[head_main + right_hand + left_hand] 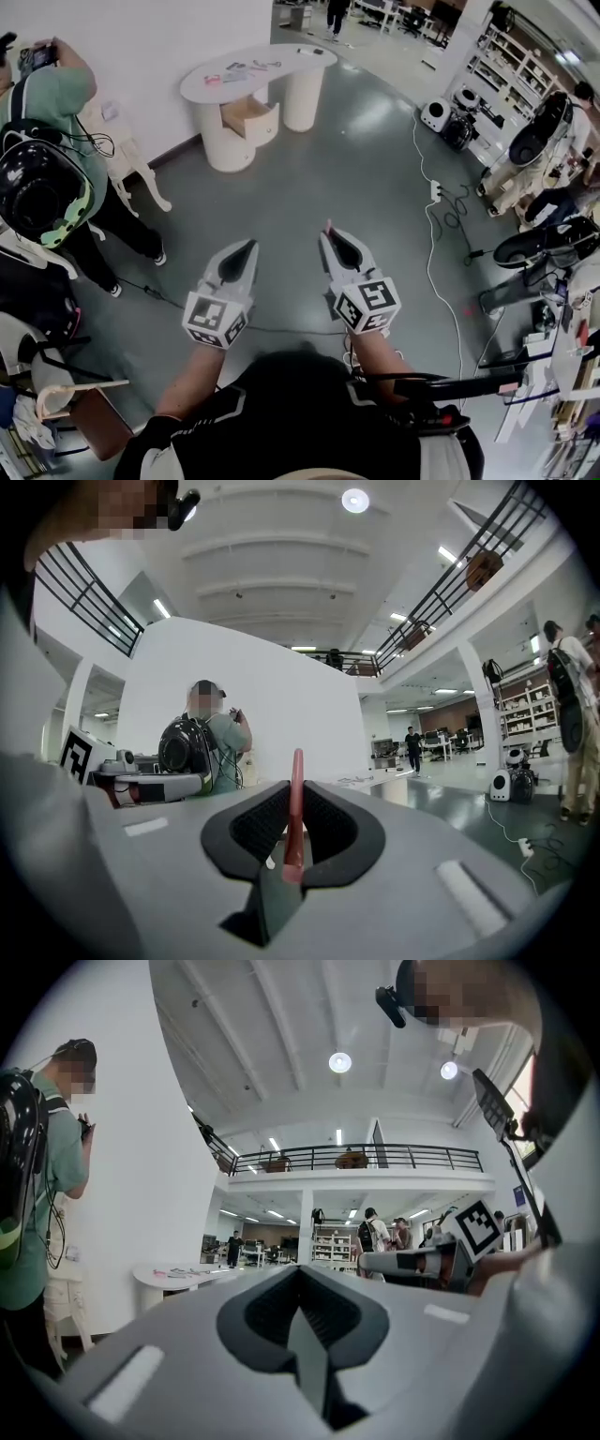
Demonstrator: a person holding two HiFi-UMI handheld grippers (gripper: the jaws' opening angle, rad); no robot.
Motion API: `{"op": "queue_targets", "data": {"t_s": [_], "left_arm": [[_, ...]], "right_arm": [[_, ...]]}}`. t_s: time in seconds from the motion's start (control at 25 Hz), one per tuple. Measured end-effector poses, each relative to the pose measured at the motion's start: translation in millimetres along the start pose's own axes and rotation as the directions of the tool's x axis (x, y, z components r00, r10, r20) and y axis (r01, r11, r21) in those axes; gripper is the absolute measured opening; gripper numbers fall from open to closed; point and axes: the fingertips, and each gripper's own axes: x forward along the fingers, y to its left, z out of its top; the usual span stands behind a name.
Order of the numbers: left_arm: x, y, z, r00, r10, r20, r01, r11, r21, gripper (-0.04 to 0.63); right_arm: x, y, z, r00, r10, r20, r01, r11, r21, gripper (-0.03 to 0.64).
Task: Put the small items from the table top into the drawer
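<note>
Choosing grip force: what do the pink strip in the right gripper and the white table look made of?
The pink strip is thin, smooth and evenly coloured, likely plastic or silicone. The table is an even matte white, probably painted or laminated board; its open drawer looks pale and wood-like inside.

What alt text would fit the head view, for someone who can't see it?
Looking down, a person holds two shut grippers over a grey floor: the left gripper empty, the right gripper pinching a thin pink strip. Far ahead, by a white wall, stands a white table with its drawer open.
</note>
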Motion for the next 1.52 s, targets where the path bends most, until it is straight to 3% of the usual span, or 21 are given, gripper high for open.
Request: {"op": "queue_targets", "data": {"t_s": [0.4,0.68,1.24,1.52], "left_arm": [[7,15,-10,0.999,-0.037,-0.003,0.037,0.999,-0.004,0.0],[49,42,-12,1.0,0.003,-0.02,-0.002,0.999,0.032,0.0],[220,92,-3,0.997,0.081,-0.003,-0.081,0.996,0.033,0.0],[296,91,-4,0.995,0.097,-0.024,-0.095,0.994,0.052,0.0]], "right_arm": [[16,0,-9,1.0,-0.002,-0.012,0.002,1.0,-0.004,0.046],[69,-31,-9,0.998,0.054,0.013,-0.054,0.998,0.024,0.046],[174,-176,11,0.994,0.105,0.022,-0.105,0.994,0.013,0.046],[202,-250,28,0.991,0.133,0.034,-0.133,0.991,0.016,0.046]]}}
